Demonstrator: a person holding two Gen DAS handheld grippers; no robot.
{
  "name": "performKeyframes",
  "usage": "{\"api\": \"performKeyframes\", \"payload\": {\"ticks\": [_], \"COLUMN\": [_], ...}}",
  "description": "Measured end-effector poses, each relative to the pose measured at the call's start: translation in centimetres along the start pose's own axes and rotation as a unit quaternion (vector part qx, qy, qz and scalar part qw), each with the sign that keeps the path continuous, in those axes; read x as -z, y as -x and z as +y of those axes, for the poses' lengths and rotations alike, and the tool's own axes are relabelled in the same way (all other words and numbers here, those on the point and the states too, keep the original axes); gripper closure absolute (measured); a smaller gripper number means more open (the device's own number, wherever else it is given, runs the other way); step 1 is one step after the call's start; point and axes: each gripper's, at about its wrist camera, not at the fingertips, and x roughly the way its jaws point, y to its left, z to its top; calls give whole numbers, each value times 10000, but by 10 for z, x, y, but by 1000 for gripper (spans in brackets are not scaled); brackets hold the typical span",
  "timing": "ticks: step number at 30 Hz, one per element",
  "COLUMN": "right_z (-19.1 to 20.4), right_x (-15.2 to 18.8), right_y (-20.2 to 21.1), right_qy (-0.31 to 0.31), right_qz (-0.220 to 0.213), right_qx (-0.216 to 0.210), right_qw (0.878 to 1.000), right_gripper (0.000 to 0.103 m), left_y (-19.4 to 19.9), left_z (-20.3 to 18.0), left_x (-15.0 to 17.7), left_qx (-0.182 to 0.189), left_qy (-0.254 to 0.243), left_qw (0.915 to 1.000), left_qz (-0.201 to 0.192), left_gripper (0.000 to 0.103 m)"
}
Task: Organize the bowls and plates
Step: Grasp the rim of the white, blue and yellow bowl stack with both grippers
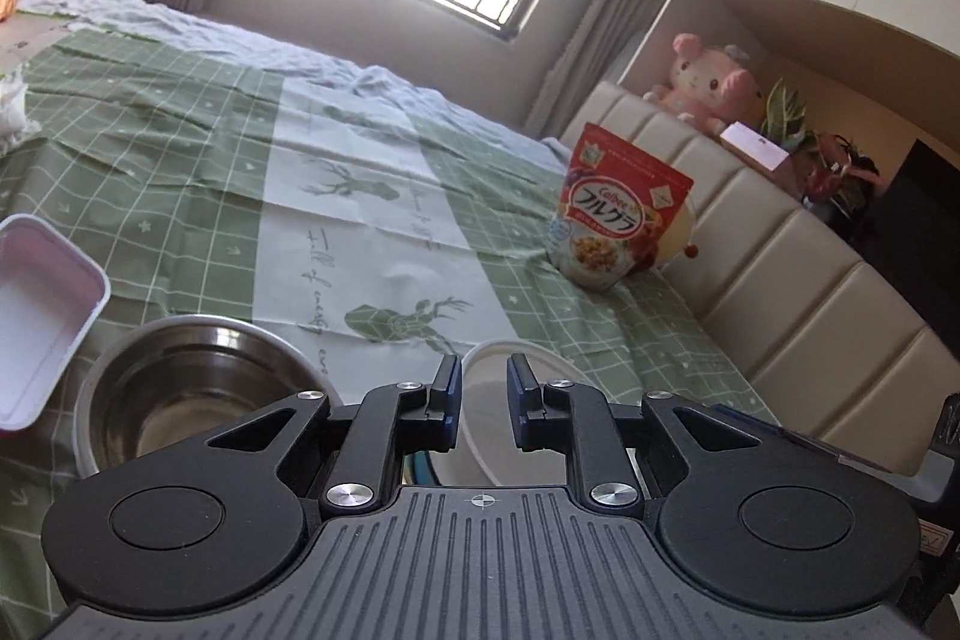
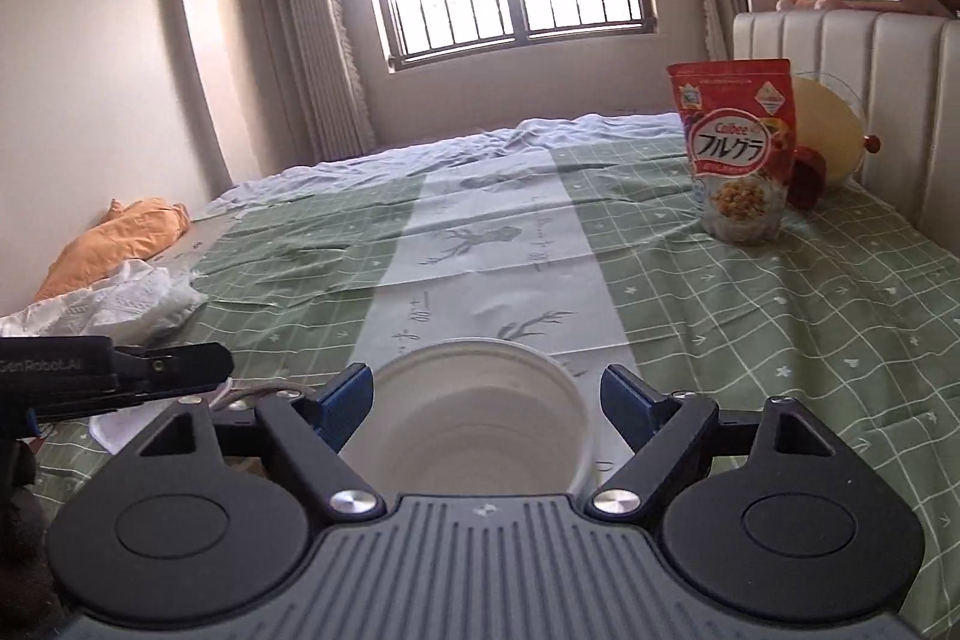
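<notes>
A white plastic bowl (image 2: pixel 480 418) stands on the green checked cloth, between the wide-open fingers of my right gripper (image 2: pixel 487 394), which do not touch it. The same bowl (image 1: pixel 486 400) shows in the left wrist view, its left rim between the narrowly parted fingers of my left gripper (image 1: pixel 483 388); I cannot tell whether they pinch the rim. A steel bowl (image 1: pixel 198 394) sits left of the left gripper. A pink rectangular tray (image 1: pixel 42 316) lies further left.
A red cereal bag (image 2: pixel 741 148) stands at the far right by the padded headboard (image 2: pixel 840 58), with a yellow bowl (image 2: pixel 831 130) behind it. Crumpled white plastic (image 2: pixel 114 304) and orange cloth (image 2: pixel 120 238) lie at the left. The left gripper's body (image 2: pixel 114 376) shows at left.
</notes>
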Motion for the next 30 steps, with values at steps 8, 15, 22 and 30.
{"api": "performKeyframes", "payload": {"ticks": [8,15,22,30], "right_z": [-30,-28,-32,-43], "right_x": [3,14,21,28], "right_y": [-31,-57,-72,-82], "right_qy": [-169,-137,-116,-345], "right_qz": [272,661,912,1346], "right_qx": [304,274,306,-165], "right_qw": [9990,9973,9953,9902], "right_gripper": [19,19,20,22], "left_y": [-26,-48,-76,-102], "left_z": [2,1,-17,7], "left_x": [2,-3,0,2], "left_qx": [-73,-91,-830,-1025], "left_qy": [-14,39,-813,-586], "left_qw": [9991,9966,9842,9728], "left_qz": [406,819,1335,1995], "left_gripper": [84,84,83,70]}}
